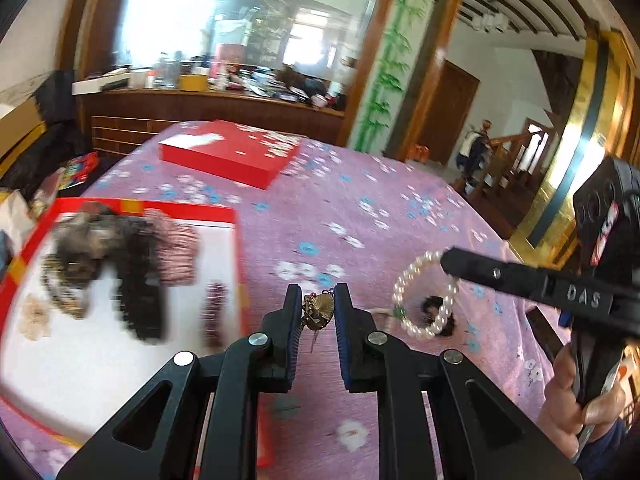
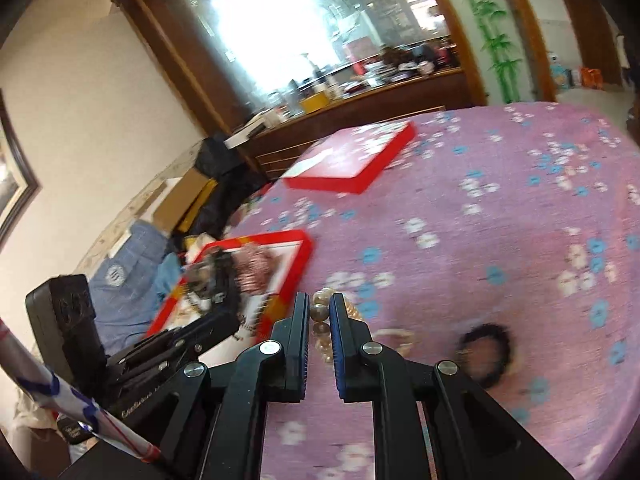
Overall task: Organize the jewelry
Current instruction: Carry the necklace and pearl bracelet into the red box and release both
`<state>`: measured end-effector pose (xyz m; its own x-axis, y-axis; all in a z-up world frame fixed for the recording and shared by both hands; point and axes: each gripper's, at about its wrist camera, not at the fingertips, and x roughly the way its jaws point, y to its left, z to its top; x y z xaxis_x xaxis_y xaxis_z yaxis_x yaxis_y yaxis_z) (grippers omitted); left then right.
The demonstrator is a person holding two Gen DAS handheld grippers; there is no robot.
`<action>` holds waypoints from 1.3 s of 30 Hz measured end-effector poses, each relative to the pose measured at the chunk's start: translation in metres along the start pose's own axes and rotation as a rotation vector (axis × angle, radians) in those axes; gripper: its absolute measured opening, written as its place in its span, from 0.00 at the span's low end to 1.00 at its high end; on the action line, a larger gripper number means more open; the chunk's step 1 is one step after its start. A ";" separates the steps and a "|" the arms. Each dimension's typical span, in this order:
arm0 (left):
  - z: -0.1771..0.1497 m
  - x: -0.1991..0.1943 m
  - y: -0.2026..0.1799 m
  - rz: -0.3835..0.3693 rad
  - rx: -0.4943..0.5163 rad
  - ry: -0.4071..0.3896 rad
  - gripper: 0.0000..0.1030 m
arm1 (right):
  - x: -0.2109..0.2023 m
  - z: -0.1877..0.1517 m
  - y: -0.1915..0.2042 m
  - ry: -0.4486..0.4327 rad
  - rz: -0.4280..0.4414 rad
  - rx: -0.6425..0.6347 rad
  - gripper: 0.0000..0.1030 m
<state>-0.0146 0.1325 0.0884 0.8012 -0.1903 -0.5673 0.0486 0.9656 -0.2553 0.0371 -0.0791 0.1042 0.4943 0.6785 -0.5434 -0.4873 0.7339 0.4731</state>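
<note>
My left gripper (image 1: 317, 300) is shut on a small gold fan-shaped pendant (image 1: 318, 310) with a thin chain, held above the purple floral tablecloth (image 1: 360, 208). My right gripper (image 2: 320, 310) is shut on a white pearl bracelet (image 1: 426, 298), which hangs as a loop from its tips in the left wrist view; in the right wrist view only a few beads (image 2: 320, 312) show between the pads. A red-rimmed white tray (image 1: 128, 344) on the left holds several dark and beaded jewelry pieces, blurred. A dark hair tie (image 2: 486, 350) lies on the cloth below the bracelet.
A red box lid (image 1: 230, 152) lies farther back on the table. A wooden sideboard (image 1: 200, 108) crowded with items stands behind, under a large mirror. Bags and boxes (image 2: 180, 208) sit on the floor left of the table. The table's right edge drops toward a stairwell.
</note>
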 end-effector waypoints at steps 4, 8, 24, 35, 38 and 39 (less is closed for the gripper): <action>0.002 -0.028 0.044 0.062 -0.051 -0.022 0.15 | 0.020 -0.004 0.037 0.047 0.079 -0.021 0.11; -0.006 -0.048 0.093 0.148 -0.109 -0.027 0.15 | 0.045 -0.014 0.091 0.097 0.160 -0.071 0.11; -0.045 -0.038 0.158 0.263 -0.202 0.060 0.15 | 0.137 -0.052 0.109 0.274 0.097 -0.058 0.12; -0.045 -0.019 0.148 0.283 -0.197 0.128 0.15 | 0.138 -0.061 0.104 0.258 0.041 -0.122 0.12; -0.045 -0.019 0.150 0.293 -0.204 0.130 0.15 | 0.142 -0.064 0.103 0.275 0.039 -0.119 0.12; -0.045 -0.019 0.151 0.296 -0.207 0.133 0.15 | 0.143 -0.064 0.103 0.278 0.040 -0.119 0.12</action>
<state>-0.0495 0.2739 0.0252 0.6779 0.0569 -0.7329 -0.3052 0.9288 -0.2101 0.0113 0.0918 0.0306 0.2644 0.6604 -0.7028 -0.5918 0.6865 0.4225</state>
